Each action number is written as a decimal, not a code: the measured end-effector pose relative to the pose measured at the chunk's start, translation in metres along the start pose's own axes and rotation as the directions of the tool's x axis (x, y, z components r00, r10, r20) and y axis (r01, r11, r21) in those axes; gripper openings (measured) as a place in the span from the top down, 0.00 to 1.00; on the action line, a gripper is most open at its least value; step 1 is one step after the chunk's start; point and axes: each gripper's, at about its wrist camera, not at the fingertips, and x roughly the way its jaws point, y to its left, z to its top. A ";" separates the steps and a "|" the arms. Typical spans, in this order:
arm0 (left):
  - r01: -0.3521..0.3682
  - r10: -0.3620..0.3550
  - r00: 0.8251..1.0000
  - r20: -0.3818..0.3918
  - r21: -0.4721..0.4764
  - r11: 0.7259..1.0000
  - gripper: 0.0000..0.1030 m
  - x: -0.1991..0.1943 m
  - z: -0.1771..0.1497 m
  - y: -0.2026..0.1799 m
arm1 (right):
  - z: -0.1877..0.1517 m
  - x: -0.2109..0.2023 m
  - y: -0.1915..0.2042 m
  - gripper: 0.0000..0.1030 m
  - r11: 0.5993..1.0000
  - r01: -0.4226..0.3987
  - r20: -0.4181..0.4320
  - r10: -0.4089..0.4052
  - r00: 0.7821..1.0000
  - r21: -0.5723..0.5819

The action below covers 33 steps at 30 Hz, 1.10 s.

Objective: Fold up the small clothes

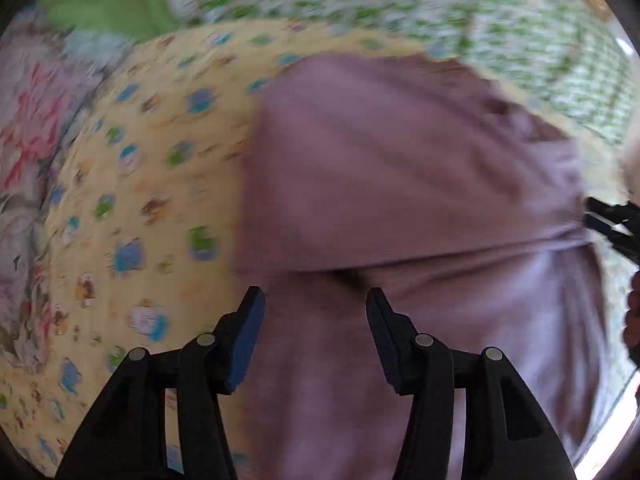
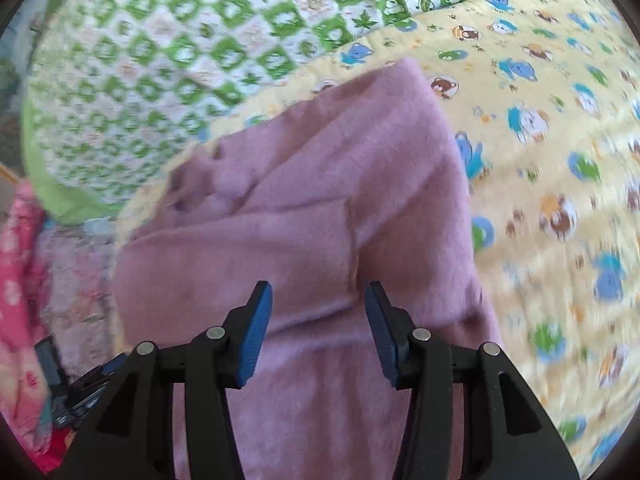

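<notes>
Nearest, the left gripper point(image 1: 314, 300) and right gripper point(image 2: 318, 294) both hang with jaws spread, grasping nothing, over a mauve garment point(image 2: 320, 208). It lies partly folded on a yellow animal-print sheet point(image 2: 560, 184). Farther off is a green-checked quilt point(image 2: 192, 48).

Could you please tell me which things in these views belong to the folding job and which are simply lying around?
Part of the job:
- mauve garment, partly folded
- left claw, open over it
- right claw, open over it

Just lying about:
- yellow animal-print blanket beneath the garment
- green patterned quilt
- pink floral fabric at the edge
</notes>
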 end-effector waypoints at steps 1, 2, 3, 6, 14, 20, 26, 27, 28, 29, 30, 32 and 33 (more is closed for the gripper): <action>-0.018 0.018 1.000 -0.023 -0.003 1.000 0.48 0.011 0.003 0.006 | 0.004 0.013 -0.003 0.46 1.000 0.027 -0.032 -0.027 0.999 0.013; -0.030 0.030 0.999 -0.034 -0.006 1.000 0.48 0.019 0.005 0.009 | 0.007 0.023 -0.005 0.46 0.999 0.021 -0.061 -0.019 0.998 0.033; -0.031 0.030 0.999 -0.042 -0.012 0.999 0.48 0.027 0.008 0.010 | 0.009 0.029 -0.006 0.45 0.998 -0.017 -0.077 0.022 0.997 0.057; -0.065 0.065 0.998 -0.010 -0.014 0.998 0.48 0.035 0.018 0.005 | 0.021 0.023 0.019 0.97 0.994 -0.103 -0.098 0.105 0.990 0.021; -0.150 0.170 0.983 0.076 -0.216 0.965 0.46 0.019 0.044 0.028 | 0.053 -0.169 0.066 0.97 0.912 -0.298 0.304 0.380 0.874 -0.283; -0.136 0.157 0.986 0.063 -0.258 0.956 0.46 0.019 0.032 0.029 | 0.036 -0.065 -0.015 0.98 0.984 -0.106 0.135 0.126 0.983 -0.146; -0.109 0.134 0.990 0.048 -0.349 0.931 0.46 0.014 0.017 0.048 | 0.011 -0.014 -0.045 0.97 0.991 -0.101 0.029 0.104 0.994 -0.091; -0.105 0.131 0.990 0.046 -0.372 0.922 0.46 0.015 0.016 0.052 | 0.008 -0.012 -0.043 0.97 0.990 -0.097 0.020 0.099 0.995 -0.100; -0.094 0.120 0.992 0.041 -0.397 0.913 0.45 0.017 0.015 0.057 | 0.004 -0.005 -0.045 0.96 0.992 -0.084 -0.016 0.083 0.996 -0.097; -0.085 0.109 0.994 0.033 -0.419 0.904 0.45 0.020 0.014 0.060 | 0.001 0.000 -0.045 0.96 0.993 -0.072 -0.055 0.067 0.996 -0.091; -0.078 0.097 0.995 0.021 -0.439 0.895 0.44 0.021 0.012 0.063 | 0.000 0.004 -0.046 0.96 0.995 -0.054 -0.090 0.047 0.995 -0.087; -0.058 0.071 0.997 0.012 -0.460 0.886 0.43 0.021 0.008 0.065 | -0.004 -0.001 -0.046 0.95 0.996 -0.014 -0.097 0.005 0.995 -0.086; -0.054 0.066 0.998 0.011 -0.454 0.889 0.42 0.018 0.005 0.065 | -0.005 -0.010 -0.042 0.94 0.995 0.028 -0.070 -0.035 0.997 -0.101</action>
